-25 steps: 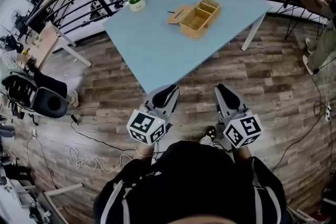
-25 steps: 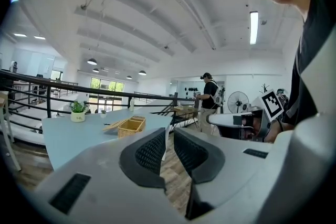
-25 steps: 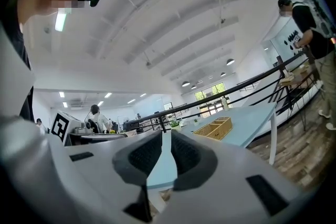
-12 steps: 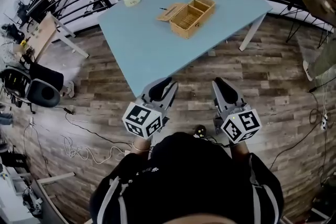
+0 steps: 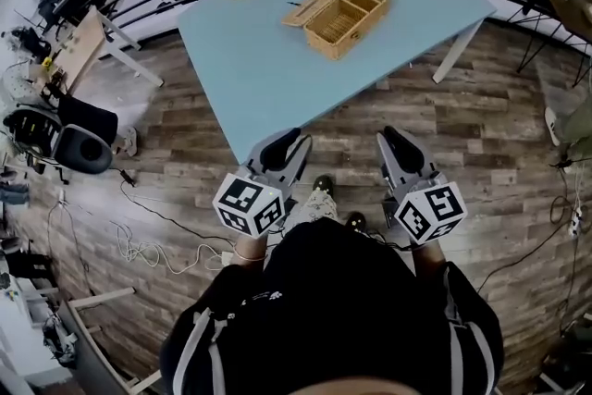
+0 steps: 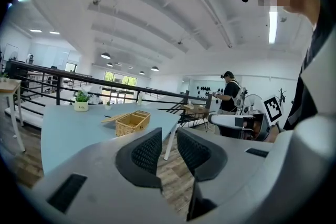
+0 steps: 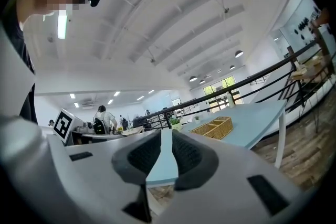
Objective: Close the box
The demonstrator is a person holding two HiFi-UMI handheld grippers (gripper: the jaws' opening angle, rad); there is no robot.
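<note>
Holding nothing in either hand: left tool (image 6: 168, 137) at a narrow gap, jaws just opened from near shut, and right tool (image 7: 165, 137) at a slim gap too, with only the bench (image 5: 277, 79) showing through. Facing the open wicker box (image 5: 349, 14) well ahead of both tools, past the near bench edge and roughly midway between their lines, long axis slanting away to the right. Probably best reached from the left tool's side, given the lid (image 5: 309, 9) lying flat on that flank of the box.
</note>
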